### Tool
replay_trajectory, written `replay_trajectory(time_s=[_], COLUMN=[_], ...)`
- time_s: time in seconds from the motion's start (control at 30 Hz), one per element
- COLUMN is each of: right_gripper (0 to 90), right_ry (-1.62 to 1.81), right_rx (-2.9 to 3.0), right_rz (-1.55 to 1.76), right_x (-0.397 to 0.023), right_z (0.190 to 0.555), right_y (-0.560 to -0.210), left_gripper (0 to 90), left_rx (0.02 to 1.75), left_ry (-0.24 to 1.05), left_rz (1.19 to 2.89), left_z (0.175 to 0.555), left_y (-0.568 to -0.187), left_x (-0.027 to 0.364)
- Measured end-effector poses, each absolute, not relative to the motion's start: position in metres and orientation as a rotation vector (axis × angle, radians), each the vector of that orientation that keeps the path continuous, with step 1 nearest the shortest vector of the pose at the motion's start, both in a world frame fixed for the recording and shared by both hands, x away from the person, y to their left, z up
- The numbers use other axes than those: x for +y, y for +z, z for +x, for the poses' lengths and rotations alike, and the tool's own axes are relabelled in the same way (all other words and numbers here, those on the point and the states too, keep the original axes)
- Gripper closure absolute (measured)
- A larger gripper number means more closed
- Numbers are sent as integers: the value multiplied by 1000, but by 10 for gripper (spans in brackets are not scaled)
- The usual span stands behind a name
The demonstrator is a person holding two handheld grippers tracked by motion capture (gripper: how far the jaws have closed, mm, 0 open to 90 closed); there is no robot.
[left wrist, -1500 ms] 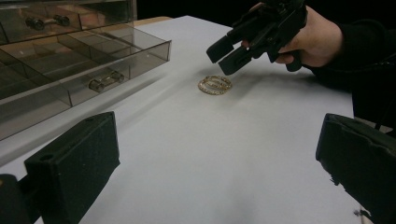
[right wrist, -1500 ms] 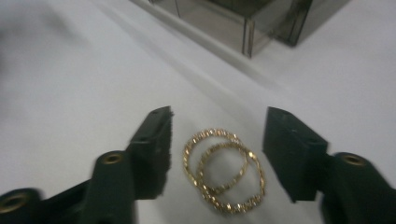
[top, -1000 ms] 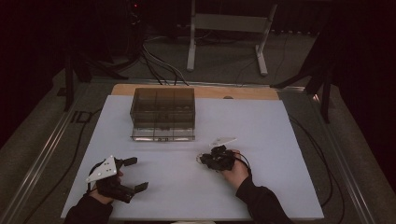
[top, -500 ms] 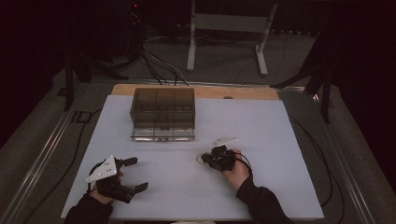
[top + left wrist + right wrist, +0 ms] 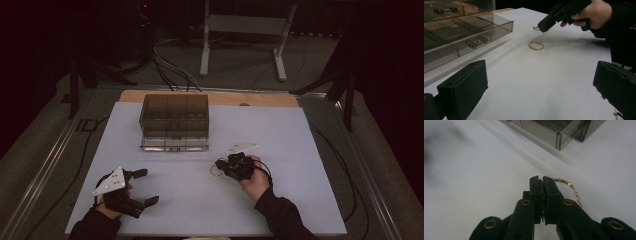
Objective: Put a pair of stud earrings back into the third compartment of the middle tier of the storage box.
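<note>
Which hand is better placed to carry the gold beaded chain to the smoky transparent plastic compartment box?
Right: the right gripper is shut on the gold beaded chain, near the smoky transparent plastic compartment box. The left gripper sits open, farther back.

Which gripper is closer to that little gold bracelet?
The right gripper: it is shut on the gold bracelet. The left gripper sits open near the table's front edge, well apart.
</note>
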State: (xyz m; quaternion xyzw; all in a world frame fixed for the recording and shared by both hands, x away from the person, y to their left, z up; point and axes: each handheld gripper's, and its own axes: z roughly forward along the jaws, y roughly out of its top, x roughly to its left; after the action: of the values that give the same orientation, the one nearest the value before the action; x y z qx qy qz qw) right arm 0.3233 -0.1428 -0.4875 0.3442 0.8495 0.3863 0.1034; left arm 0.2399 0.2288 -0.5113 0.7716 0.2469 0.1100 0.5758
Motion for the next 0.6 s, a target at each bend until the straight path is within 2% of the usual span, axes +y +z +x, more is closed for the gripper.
replay_trajectory(time_s=[0.6], right_gripper=[874], right_ry=[1198], right_rx=[2469], right_rz=[937], right_x=[-136], right_z=[338], right_y=[-445], left_gripper=[5], left_rx=[579], left_ry=[259], left_rz=[1804], left_z=[240], left_y=[-511], left_x=[229])
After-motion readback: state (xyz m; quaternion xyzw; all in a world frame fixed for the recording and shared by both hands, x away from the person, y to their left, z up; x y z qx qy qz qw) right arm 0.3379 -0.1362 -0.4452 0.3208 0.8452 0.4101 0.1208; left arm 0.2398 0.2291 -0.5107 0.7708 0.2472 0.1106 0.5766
